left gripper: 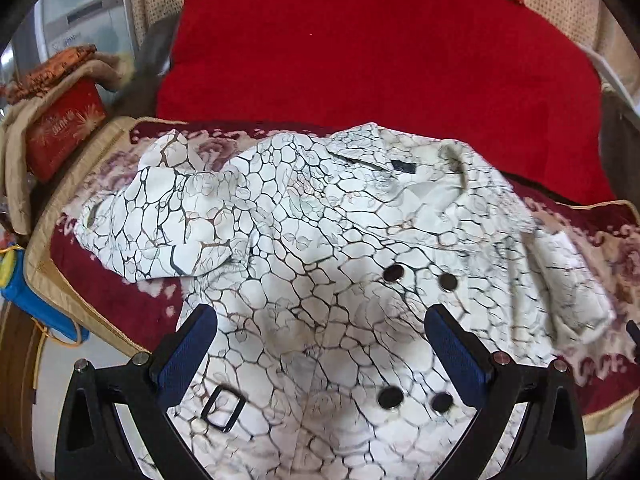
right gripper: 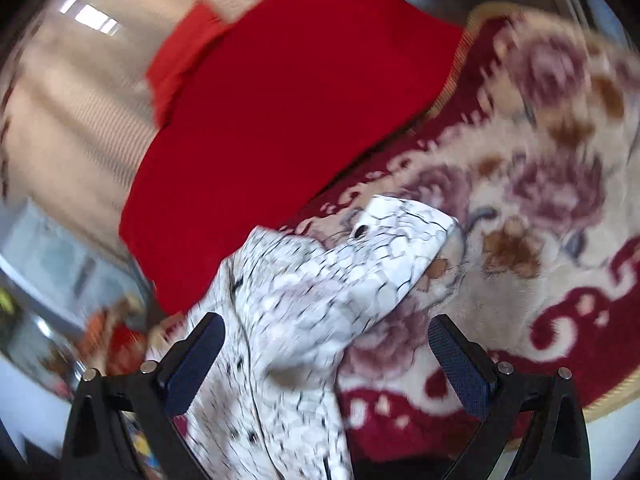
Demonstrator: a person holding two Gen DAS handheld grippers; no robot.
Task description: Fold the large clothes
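One white crackle-print coat (left gripper: pixel 320 240), four dark buttons (left gripper: pixel 394 273), left gripper (left gripper: pixel 320 352) and right gripper (right gripper: pixel 326 360) spread wide, empty

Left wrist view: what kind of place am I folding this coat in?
Likely a bedroom at home: the white crackle-print coat lies on a bed's floral plush blanket, a red quilt behind it, folded bedding stacked alongside.

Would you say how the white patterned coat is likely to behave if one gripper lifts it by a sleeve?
The coat lies rumpled with soft folds, so it would probably sag and drape rather than hold shape. It sprawls across the blanket, so most would likely trail behind. Its buttons and buckle may make the front swing.
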